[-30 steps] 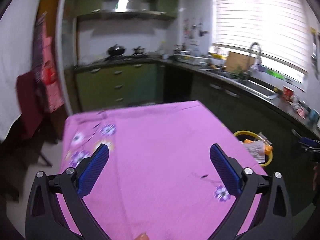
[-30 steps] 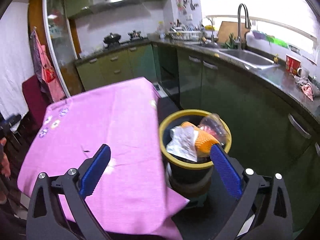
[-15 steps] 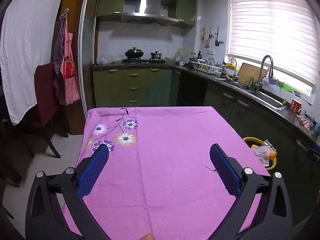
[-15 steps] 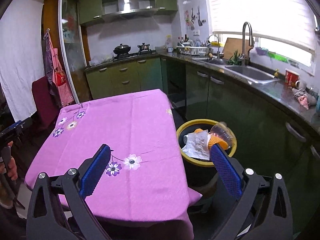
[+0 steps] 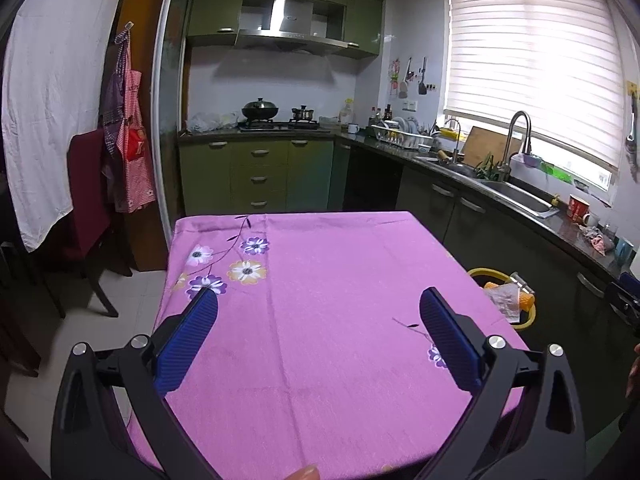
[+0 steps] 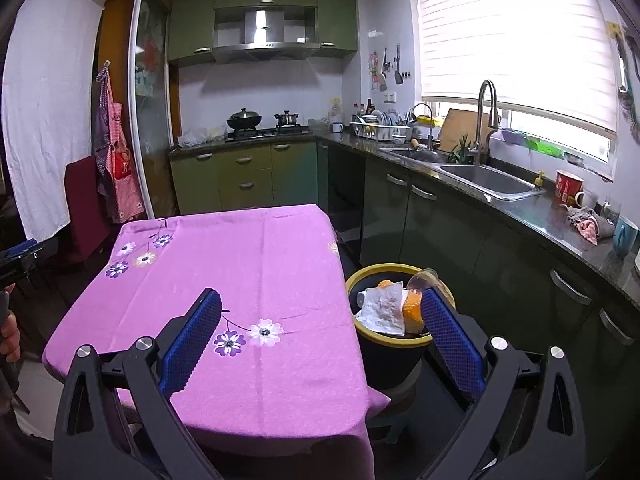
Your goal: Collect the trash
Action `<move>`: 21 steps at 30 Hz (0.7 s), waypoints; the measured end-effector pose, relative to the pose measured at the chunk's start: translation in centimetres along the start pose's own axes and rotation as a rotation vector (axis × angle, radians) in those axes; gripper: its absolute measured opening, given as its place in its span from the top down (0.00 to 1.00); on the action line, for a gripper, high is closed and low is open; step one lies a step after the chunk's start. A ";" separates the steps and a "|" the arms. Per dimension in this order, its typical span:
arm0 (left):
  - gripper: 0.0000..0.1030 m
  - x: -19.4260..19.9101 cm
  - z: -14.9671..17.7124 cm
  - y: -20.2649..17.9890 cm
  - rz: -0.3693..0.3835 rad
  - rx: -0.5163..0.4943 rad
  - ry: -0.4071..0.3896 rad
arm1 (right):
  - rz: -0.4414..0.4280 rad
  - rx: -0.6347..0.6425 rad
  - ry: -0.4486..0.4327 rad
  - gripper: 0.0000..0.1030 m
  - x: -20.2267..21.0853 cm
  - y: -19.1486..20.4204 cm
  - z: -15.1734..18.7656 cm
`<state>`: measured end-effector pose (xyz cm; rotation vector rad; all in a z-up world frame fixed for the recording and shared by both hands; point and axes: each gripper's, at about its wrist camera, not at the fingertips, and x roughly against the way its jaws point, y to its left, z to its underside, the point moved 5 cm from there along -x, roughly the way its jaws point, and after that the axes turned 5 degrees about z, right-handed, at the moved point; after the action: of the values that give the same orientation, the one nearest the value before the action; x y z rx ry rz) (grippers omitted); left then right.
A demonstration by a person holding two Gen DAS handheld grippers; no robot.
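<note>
Already the trash sat heaped in the yellow-rimmed bin point(image 6: 390, 346) beside the tabletop point(image 6: 256, 264): crumpled paper point(image 6: 382, 308), an orange wrapper point(image 6: 412, 308), a clear cup point(image 6: 424, 278). Both the left gripper point(image 5: 318, 322) and right gripper point(image 6: 320, 316) held their jaws wide and empty. Piled above the rim, the paper could likely spill if nudged.

Daylight pours through the window blind point(image 5: 532, 76), which is blown out to near-white glare in both views, and the range hood point(image 6: 262, 34) carries a bright reflection. Frames are sharp, with strong fisheye bending and dark vignetted corners, while the lower cabinets point(image 6: 460, 236) sit in shadow
</note>
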<state>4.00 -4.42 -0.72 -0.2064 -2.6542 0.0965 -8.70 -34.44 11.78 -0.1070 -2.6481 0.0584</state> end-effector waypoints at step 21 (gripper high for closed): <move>0.06 0.5 0.1 -0.3 -0.009 -0.017 -0.007 | -0.020 0.012 -0.004 0.05 -0.5 0.2 -0.4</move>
<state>3.48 -4.61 -0.50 -0.1999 -2.6638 0.0715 -8.05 -34.32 11.94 -0.0763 -2.6524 0.0675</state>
